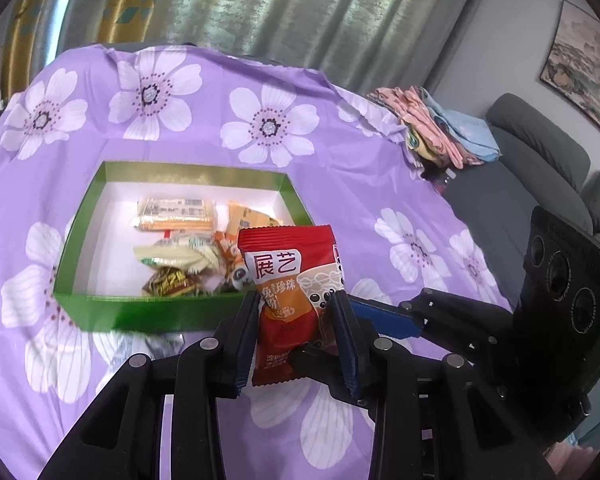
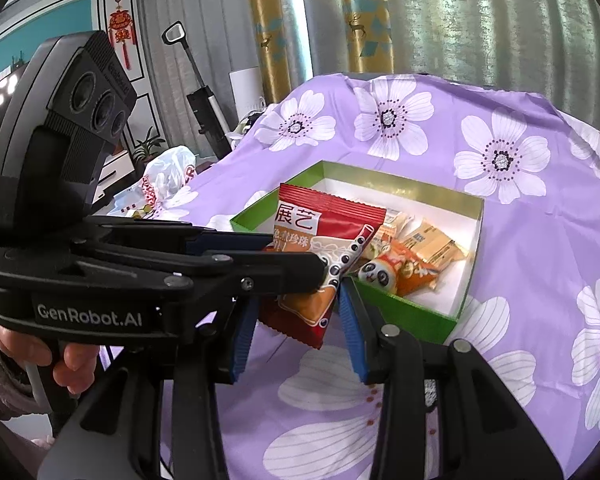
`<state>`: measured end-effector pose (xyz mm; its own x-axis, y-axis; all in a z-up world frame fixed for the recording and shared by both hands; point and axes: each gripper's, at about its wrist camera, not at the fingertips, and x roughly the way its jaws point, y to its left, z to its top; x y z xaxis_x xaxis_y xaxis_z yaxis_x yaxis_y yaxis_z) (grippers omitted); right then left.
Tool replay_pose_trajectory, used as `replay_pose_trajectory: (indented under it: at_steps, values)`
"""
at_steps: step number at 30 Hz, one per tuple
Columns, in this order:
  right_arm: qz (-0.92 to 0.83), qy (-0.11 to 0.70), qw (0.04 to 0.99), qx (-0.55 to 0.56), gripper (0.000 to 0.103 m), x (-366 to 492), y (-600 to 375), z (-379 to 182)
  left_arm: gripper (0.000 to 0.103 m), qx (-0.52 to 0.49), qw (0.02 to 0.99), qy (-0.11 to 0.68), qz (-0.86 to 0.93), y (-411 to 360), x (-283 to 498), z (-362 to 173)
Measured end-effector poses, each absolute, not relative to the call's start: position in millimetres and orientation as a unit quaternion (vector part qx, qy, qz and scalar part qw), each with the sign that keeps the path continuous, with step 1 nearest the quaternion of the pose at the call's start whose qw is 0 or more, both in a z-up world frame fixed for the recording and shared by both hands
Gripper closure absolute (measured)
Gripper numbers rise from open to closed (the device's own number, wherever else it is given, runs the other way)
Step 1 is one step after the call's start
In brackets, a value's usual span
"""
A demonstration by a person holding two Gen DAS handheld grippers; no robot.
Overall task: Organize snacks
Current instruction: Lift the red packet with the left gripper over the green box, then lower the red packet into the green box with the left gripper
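Left gripper (image 1: 296, 336) clamped on lower half of red snack packet (image 1: 292, 280), packet upright above purple flowered tablecloth (image 1: 340, 184), just in front of near wall of green box (image 1: 140, 312). Right gripper (image 2: 296, 332) enters left wrist view from right; in its own view fingers (image 2: 352, 336) straddle packet's lower corner, pad contact not discernible, so grip cannot be told. Box holds several wrapped snacks: beige biscuit packs (image 1: 176, 214), panda-print pouch (image 2: 396, 272), brown candy (image 1: 168, 284). Person's hand (image 2: 40, 348) grips left handle. Folded cloths (image 1: 436, 128) at table's far right edge.
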<state>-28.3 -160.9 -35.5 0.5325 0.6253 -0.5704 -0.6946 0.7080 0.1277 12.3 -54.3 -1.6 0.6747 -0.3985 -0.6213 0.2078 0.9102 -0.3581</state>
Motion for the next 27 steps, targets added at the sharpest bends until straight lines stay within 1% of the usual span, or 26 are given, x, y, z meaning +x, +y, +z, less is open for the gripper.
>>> replay_pose_trajectory:
  at_steps: [17,27]
  values:
    - [0.368,0.296,0.880,-0.049,0.062,22,-154,-31,0.067,-0.118,0.908,0.364,-0.171,-48,62,1]
    - [0.366,0.325,0.871,-0.037,0.062,60,-144,-46,0.067,-0.140,0.891,0.397,-0.171,-34,101,-21]
